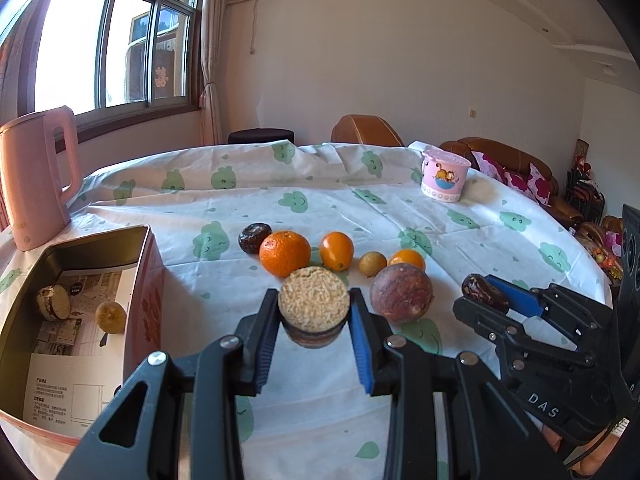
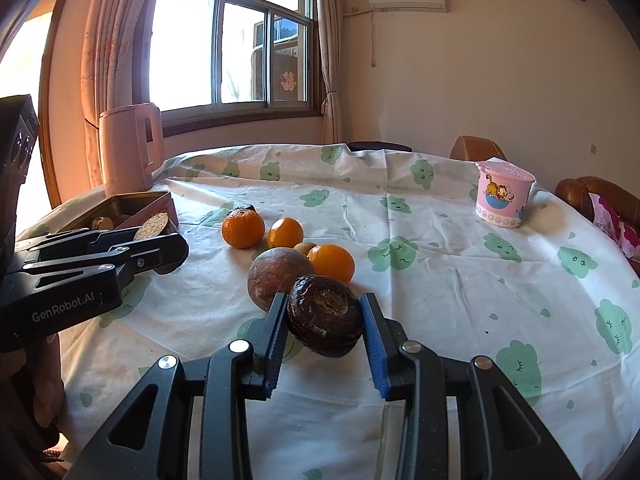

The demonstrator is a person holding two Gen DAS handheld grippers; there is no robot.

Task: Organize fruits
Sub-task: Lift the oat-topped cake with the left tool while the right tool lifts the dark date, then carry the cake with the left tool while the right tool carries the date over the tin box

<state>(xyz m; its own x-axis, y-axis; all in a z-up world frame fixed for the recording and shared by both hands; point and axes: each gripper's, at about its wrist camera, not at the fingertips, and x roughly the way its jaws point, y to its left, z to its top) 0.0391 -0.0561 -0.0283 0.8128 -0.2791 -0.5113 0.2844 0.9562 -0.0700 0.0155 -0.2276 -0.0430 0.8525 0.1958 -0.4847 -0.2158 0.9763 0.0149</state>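
My left gripper [image 1: 314, 310] is shut on a round tan sandwich biscuit [image 1: 314, 300] and holds it above the cloth, right of the open tin box [image 1: 140, 280]. The box holds another biscuit [image 1: 54, 302] and a small yellowish fruit [image 1: 111, 317]. My right gripper [image 2: 325, 320] is shut on a dark brown water chestnut [image 2: 325, 322], also seen in the left wrist view [image 1: 484, 294]. On the cloth lie a mandarin [image 1: 285, 253], two small oranges [image 1: 337, 251] [image 1: 407, 259], a longan [image 1: 372, 264], a passion fruit [image 1: 401, 293] and a dark wrinkled fruit [image 1: 254, 237].
A pink kettle [image 1: 34, 176] stands behind the box at the table's left edge. A pink cartoon cup [image 1: 444, 174] stands at the far right. Brown chairs [image 1: 366, 130] and a sofa [image 1: 508, 160] are behind the round table with its green-print cloth [image 1: 320, 200].
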